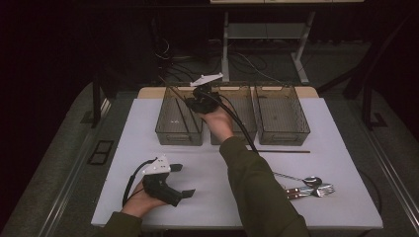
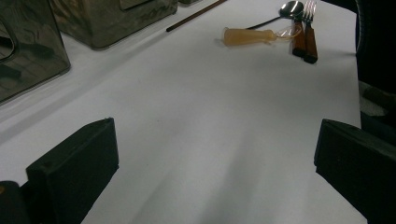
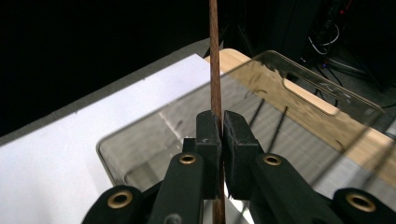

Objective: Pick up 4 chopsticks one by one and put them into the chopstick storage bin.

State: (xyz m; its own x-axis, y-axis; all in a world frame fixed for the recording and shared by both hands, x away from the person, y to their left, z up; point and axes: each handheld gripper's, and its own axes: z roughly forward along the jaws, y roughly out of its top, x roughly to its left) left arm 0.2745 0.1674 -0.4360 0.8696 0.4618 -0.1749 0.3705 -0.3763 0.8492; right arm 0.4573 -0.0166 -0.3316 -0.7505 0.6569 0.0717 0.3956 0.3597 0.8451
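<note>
My right gripper (image 3: 222, 123) is shut on a thin brown chopstick (image 3: 214, 60) that runs upright between its pads. It hangs over the left one of three smoky clear bins (image 3: 299, 84), which holds a few dark sticks (image 3: 279, 127). From above, the right gripper (image 1: 193, 102) is at the back, over the edge between the left bin (image 1: 168, 129) and the middle bin (image 1: 247, 133). My left gripper (image 1: 183, 180) rests low at the front left of the white table (image 1: 143, 148). Its jaws stand wide apart with nothing between them (image 2: 215, 172).
A second chopstick (image 1: 284, 151) lies in front of the right bin (image 1: 296, 133). A spoon (image 1: 312, 180) and wooden-handled forks (image 1: 316, 190) lie at the front right, next to a translucent amber piece (image 2: 252, 36). The right forearm crosses the table's middle.
</note>
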